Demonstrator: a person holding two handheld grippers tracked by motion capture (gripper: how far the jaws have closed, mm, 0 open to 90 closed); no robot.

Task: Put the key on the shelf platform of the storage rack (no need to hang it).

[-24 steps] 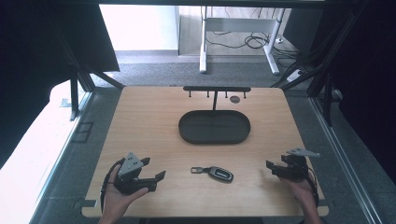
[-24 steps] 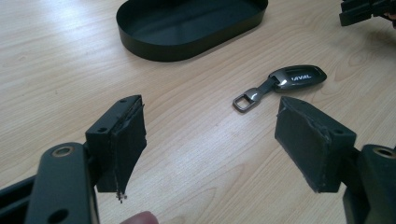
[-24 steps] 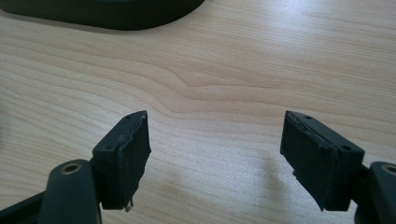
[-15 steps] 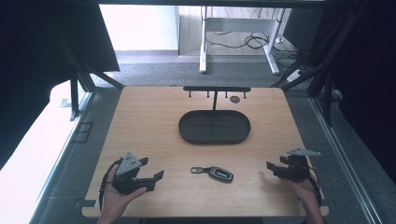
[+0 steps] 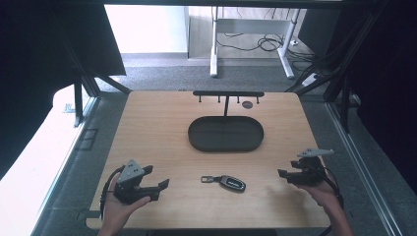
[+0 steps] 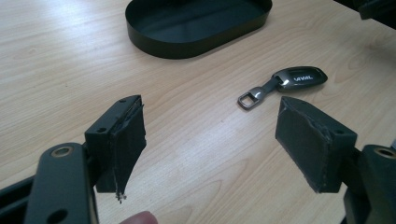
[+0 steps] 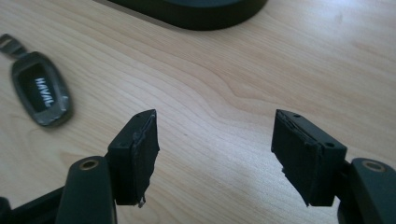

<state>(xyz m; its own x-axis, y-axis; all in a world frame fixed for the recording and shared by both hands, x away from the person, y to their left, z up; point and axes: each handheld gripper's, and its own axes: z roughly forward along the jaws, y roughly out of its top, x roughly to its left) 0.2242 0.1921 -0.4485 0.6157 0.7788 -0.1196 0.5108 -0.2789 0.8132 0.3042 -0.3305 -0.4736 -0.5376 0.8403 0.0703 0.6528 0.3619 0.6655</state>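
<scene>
Black glossy key fob (image 5: 232,183) with metal loop, lying flat.

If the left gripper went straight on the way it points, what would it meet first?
Probably the dark grey car key fob, lying slightly right of the left gripper's open jaws; depth is unclear, so it might slip past.

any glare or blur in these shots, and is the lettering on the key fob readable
High view: soft overall, floor beyond the table blown out white, key fob lettering too small to read. Left gripper view: fob fairly sharp, lettering only partly legible; pale sheen on the wood between the open jaws. Right gripper view: fob lettering reads HAVAL; black tray edge slightly soft.
</scene>
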